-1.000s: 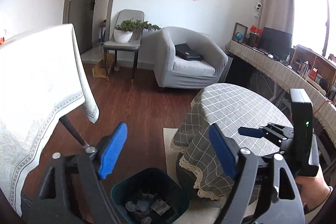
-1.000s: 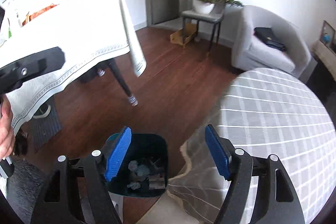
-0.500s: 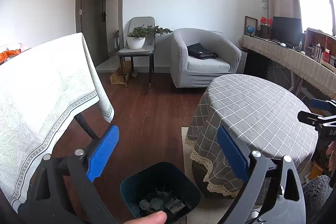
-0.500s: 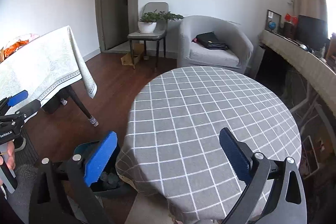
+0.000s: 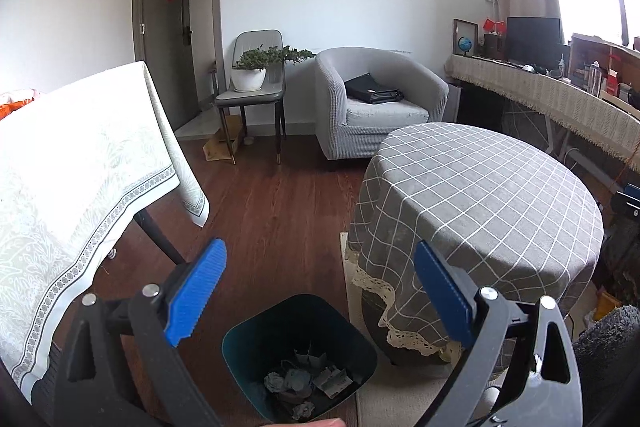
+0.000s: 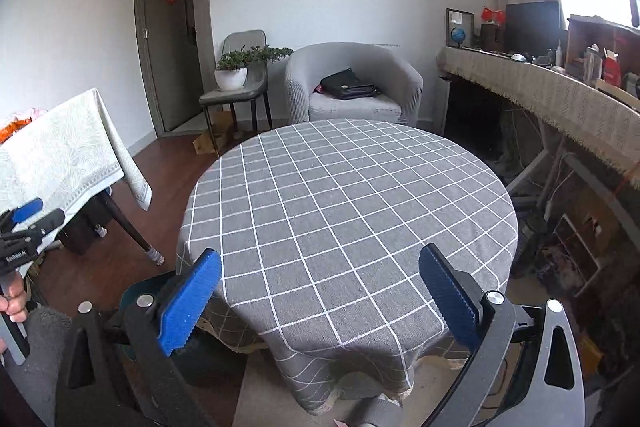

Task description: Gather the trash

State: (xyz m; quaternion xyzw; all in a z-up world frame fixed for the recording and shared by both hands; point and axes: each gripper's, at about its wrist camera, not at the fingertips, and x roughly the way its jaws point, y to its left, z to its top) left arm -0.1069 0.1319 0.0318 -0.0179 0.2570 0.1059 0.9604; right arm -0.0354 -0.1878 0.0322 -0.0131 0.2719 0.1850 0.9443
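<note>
Left gripper (image 5: 316,295): you are holding it with its jaws spread wide and nothing between them; it is pointing out over the floor beside the round table
Right gripper (image 6: 320,299): you are holding this one gaping too, gripping nothing; it is hovering over the near edge of the round table (image 6: 348,195)
Trash bin (image 5: 300,355): it is sitting on the floor just beside the round table's skirt; it is lying below and slightly ahead of your left gripper, between the two blue fingers in the left view; in the right view only a sliver (image 6: 140,291) is showing, behind the left finger
Trash (image 5: 308,383): it is lying in the bottom of the trash bin, crumpled paper bits and wrappers; I am counting several pieces, the exact number is too jumbled to tell
Key relation: no loose trash is showing on the checked cloth or the bare floor, so I am judging the collecting as done or near done; if you are returning to the bin, your left gripper is the nearer one, almost straight above it
Long axis: the bin is standing upright, mouth up; the scraps are showing no clear axis
Count: one bin; two grippers; one round table; one armchair (image 5: 376,107); one white-clothed table (image 5: 72,163) on your left
</note>
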